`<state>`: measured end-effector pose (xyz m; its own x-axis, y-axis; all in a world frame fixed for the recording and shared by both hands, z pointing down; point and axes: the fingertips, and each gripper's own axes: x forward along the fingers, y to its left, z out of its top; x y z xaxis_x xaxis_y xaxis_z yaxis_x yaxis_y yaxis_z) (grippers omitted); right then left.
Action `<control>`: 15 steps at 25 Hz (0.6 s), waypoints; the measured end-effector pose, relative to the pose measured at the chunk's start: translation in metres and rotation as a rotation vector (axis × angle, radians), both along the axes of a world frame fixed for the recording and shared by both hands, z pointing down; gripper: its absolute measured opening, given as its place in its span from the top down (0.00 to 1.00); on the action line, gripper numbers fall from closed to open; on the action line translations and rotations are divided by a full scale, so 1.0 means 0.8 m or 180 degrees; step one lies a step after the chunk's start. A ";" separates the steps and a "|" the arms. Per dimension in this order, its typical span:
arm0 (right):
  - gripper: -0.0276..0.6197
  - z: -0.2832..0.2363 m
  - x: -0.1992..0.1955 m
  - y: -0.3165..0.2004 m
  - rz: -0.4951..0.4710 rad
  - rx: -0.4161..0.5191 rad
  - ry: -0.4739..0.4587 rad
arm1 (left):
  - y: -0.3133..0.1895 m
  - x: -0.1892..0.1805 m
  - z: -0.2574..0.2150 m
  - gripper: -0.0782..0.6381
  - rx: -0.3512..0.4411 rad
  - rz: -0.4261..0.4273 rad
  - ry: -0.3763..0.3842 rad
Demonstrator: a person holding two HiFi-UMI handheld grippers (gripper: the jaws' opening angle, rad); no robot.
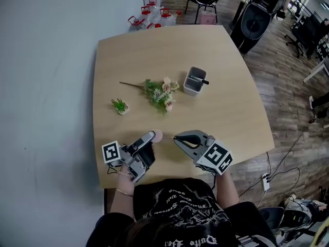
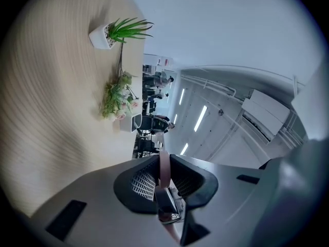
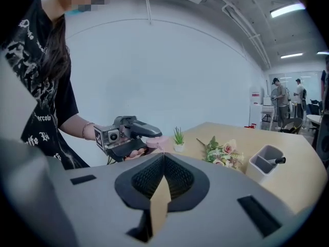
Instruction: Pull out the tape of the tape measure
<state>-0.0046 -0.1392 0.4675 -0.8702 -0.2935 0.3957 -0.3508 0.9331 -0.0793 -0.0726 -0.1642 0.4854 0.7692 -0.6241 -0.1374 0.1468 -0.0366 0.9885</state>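
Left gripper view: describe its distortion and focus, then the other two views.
Left gripper view: strong fisheye, dark corners, table bowed and tipped sideways, pink tape measure soft up close. Right gripper view: same fisheye, upright, ceiling lamp glaring, tape near the lens soft. Head view: even light, only slight edge bending.

My left gripper and right gripper are matt grey plastic, the tape measure smooth pink plastic, the table pale matt wood.
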 end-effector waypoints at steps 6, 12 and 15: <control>0.94 0.001 0.025 -0.010 0.0213 -0.0088 -0.0054 | 0.000 -0.008 0.013 0.79 -0.0081 -0.0043 -0.0107; 0.94 0.001 0.052 -0.018 0.0442 -0.0118 -0.0056 | -0.002 -0.017 0.011 0.79 -0.0067 -0.0152 -0.0037; 0.93 0.003 0.068 -0.021 0.0524 -0.0117 -0.0051 | -0.002 -0.017 0.008 0.79 -0.0062 -0.0185 -0.0009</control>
